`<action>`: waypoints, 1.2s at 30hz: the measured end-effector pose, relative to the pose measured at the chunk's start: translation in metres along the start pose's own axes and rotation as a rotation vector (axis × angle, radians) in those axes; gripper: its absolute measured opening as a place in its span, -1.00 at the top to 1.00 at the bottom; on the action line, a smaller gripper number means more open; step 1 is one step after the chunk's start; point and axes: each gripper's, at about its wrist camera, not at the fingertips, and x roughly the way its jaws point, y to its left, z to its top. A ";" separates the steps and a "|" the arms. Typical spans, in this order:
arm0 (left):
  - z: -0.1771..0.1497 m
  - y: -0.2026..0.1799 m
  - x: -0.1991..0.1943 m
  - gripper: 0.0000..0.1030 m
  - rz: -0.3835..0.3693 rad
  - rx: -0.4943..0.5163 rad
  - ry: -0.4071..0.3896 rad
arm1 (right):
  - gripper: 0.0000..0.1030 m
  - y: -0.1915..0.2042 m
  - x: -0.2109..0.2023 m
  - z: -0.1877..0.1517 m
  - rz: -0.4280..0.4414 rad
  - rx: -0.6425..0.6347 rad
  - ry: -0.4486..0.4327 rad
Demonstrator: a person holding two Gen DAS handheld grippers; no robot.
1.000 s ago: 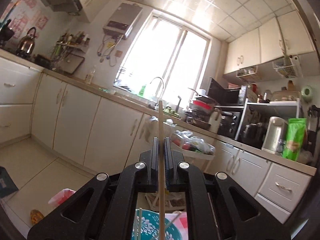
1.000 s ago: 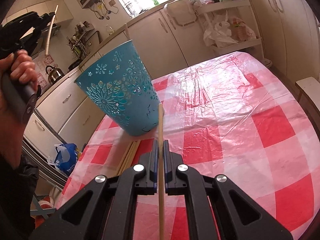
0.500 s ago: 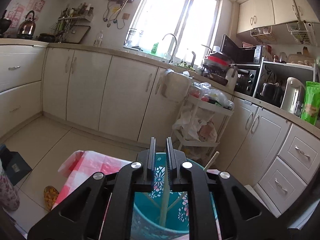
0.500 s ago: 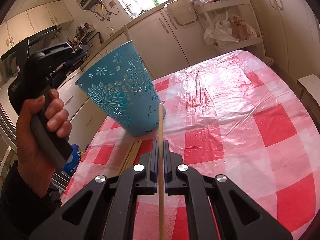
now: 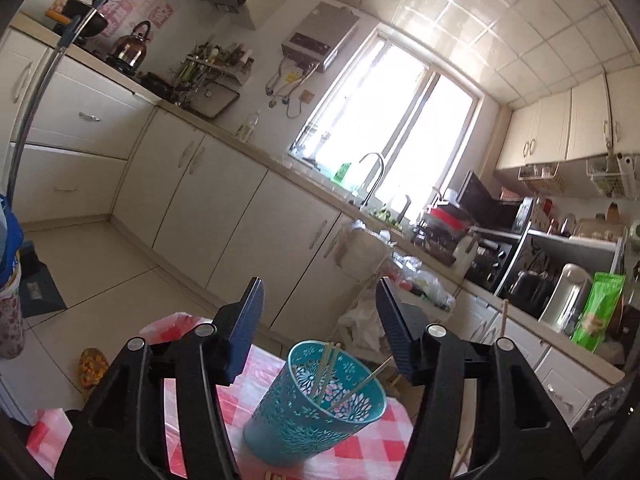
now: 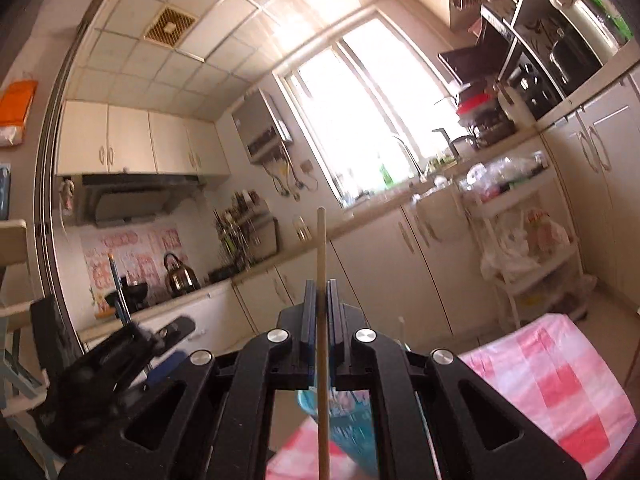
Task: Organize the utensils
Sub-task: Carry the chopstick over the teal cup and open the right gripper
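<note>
Left gripper (image 5: 320,312) stands with its jaws spread, having just been opening, and nothing lies between them. Below and just beyond it sits the teal cup (image 5: 316,412), a perforated holder with a flower pattern, upright on the checked tablecloth (image 5: 372,448) near the table's far edge. Three chopsticks (image 5: 326,368) lean inside the cup, two close together against the far rim and one slanting towards the right rim. Loose chopsticks (only their ends show) lie on the cloth at the near side of the cup's base. Right gripper (image 6: 320,300) is pressed together on a single chopstick (image 6: 322,320), which stands nearly upright through the jaws, its top well above the fingertips and its lower end running down out of view. From the right wrist view the cup appears blurred directly below the clamped fingers, with the cloth stretching off to the right.
</note>
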 end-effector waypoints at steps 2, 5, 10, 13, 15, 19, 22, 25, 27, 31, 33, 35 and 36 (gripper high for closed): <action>0.008 -0.008 -0.011 -0.11 -0.024 0.005 -0.045 | 0.89 0.001 0.014 0.011 0.022 0.036 -0.064; 0.015 -0.016 -0.020 -0.16 -0.056 0.009 -0.078 | 0.89 -0.005 0.033 0.017 0.035 0.087 -0.116; 0.016 -0.016 -0.009 -0.19 -0.042 0.015 -0.084 | 0.89 -0.017 0.060 0.013 0.035 0.124 -0.149; 0.011 -0.013 0.008 -0.19 -0.016 0.024 -0.070 | 0.89 -0.027 0.080 0.003 0.018 0.107 -0.123; 0.004 -0.010 0.020 -0.19 0.007 0.032 -0.051 | 0.89 -0.036 0.094 -0.012 0.005 0.100 -0.071; -0.003 -0.005 0.031 -0.19 0.032 0.042 -0.029 | 0.89 -0.046 0.106 -0.039 -0.024 0.065 0.028; -0.005 -0.005 0.029 -0.20 0.046 0.059 -0.020 | 0.75 -0.047 0.101 -0.050 -0.038 0.037 0.072; -0.006 -0.007 0.029 -0.22 0.065 0.078 0.002 | 0.58 -0.043 0.088 -0.053 -0.049 0.018 0.094; -0.006 -0.007 0.027 -0.24 0.080 0.088 0.015 | 0.58 -0.042 0.079 -0.053 -0.055 0.008 0.110; -0.008 -0.009 0.022 -0.27 0.098 0.105 0.041 | 0.53 -0.038 0.054 -0.053 -0.065 0.004 0.141; -0.009 -0.010 0.019 -0.30 0.103 0.117 0.054 | 0.45 -0.035 0.041 -0.054 -0.073 0.000 0.162; -0.011 -0.012 0.015 -0.31 0.104 0.126 0.064 | 0.42 -0.032 0.031 -0.058 -0.079 -0.014 0.193; -0.012 -0.012 0.013 -0.32 0.103 0.129 0.069 | 0.41 -0.030 0.025 -0.061 -0.081 -0.021 0.210</action>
